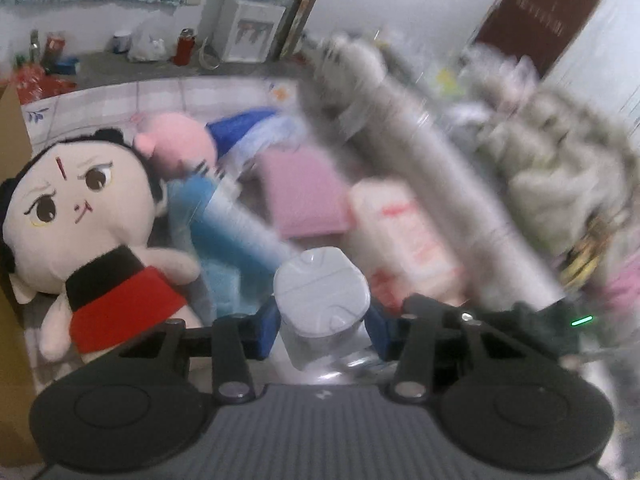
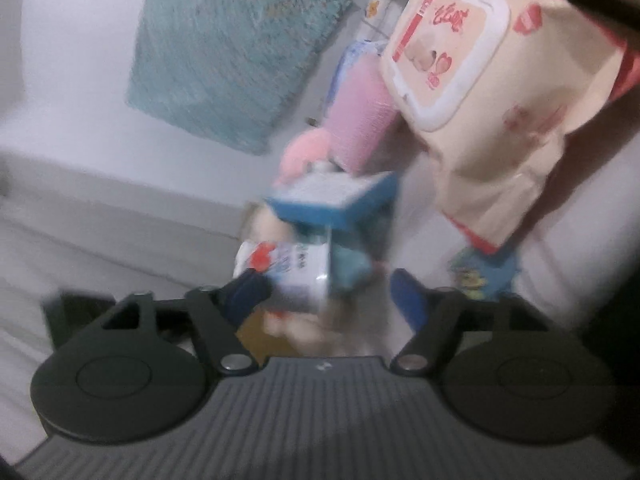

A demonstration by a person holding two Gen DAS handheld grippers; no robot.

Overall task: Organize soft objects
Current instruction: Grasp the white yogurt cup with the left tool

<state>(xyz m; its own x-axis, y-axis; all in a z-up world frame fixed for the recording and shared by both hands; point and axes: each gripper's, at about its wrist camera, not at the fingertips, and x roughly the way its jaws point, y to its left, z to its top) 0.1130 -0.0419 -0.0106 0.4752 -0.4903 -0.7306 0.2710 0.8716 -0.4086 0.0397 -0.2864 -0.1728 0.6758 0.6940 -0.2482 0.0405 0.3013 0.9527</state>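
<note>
Between left tool (image 1: 322, 326) pads, clear bottle (image 1: 322, 300) clamped

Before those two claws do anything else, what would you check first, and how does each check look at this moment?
1. Left gripper has a firm hold: ok, its blue fingers press both sides of a clear bottle with a white cap.
2. Right gripper is free: cannot tell, a white pack lies against its left finger, the picture is blurred.
3. Right jaws wide enough: ok, they stand well apart.
4. Doll out of the way: ok, it lies left of the bottle, untouched.
5. Wipes pack settled: cannot tell, too blurred.
6. View sharp enough: not ok, a grey furry thing smears across the left view.
</note>
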